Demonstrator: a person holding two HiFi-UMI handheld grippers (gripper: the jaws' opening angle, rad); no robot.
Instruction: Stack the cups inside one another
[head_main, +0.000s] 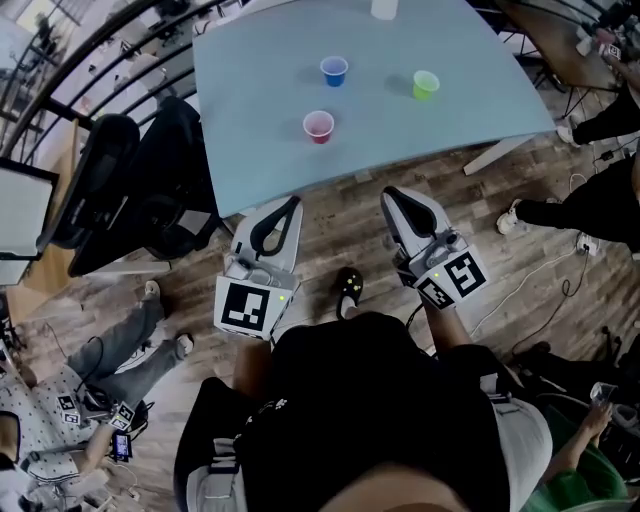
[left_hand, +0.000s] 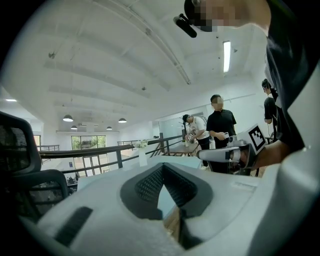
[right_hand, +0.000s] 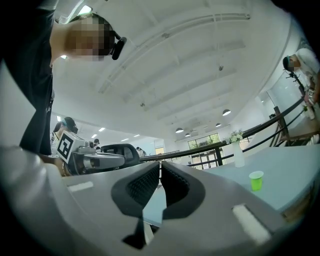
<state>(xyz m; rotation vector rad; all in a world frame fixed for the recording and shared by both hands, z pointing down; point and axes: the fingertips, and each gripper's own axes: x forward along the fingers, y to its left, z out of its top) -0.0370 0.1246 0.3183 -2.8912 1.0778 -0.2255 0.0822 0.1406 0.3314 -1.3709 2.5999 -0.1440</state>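
The left gripper (head_main: 291, 203) and the right gripper (head_main: 391, 194) are being held clenched and empty before the table's (head_main: 250, 150) near edge. On it, well apart, are being shown the red cup (head_main: 318, 126), nearest, the blue cup (head_main: 334, 70), farther, and the green cup (head_main: 426, 84), right.

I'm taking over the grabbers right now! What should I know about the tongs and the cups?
Tongs: the left tongs and the right tongs are both shut and empty, held at the near edge of the table, touching no cup.
Cups: the pink cup is nearest, the blue cup is just beyond it, and the green cup is off to the right. All three stand upright and apart.
Done: nothing is stacked yet.
Left: open one pair of tongs, lift a cup, set it inside another, then add the third.
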